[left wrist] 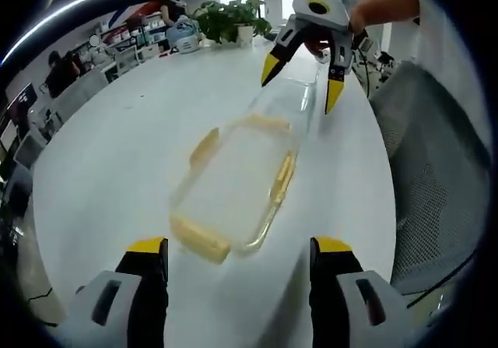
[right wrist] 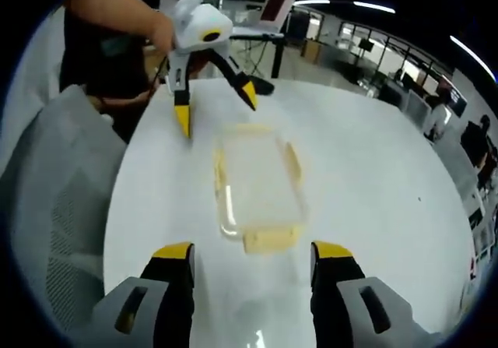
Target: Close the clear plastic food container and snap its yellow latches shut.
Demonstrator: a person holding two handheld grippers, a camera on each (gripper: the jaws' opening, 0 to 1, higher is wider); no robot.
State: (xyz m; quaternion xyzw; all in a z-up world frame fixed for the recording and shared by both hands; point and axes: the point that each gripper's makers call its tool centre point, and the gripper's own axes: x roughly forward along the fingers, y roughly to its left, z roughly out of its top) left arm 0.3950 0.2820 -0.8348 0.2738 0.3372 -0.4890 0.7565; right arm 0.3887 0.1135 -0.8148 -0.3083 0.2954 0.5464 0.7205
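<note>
The clear plastic food container (left wrist: 233, 188) lies flat on the white worktop (left wrist: 117, 161), near the middle of the left gripper view and a little above the centre of the right gripper view (right wrist: 257, 184). Its yellow latches (left wrist: 201, 239) show along the rim: in the left gripper view one sits at the near end toward 6 o'clock, one on each long side, and one at the far end toward 12 o'clock. In the right gripper view a latch (right wrist: 270, 239) at the near end lies splayed flat on the worktop. The left gripper (left wrist: 241, 258) sits at 6 o'clock of its own view with its yellow-tipped jaws spread wide, holding nothing, just short of the container's near end. The right gripper (left wrist: 302, 83) appears at 1 o'clock of that view, held by a hand (left wrist: 381, 1), its jaws also spread and empty, poised over the container's far end. A grey mesh chair (left wrist: 436, 177) stands beside the worktop at 3 o'clock, and potted plants (left wrist: 233, 17) sit at the worktop's far edge near 12 o'clock.
</note>
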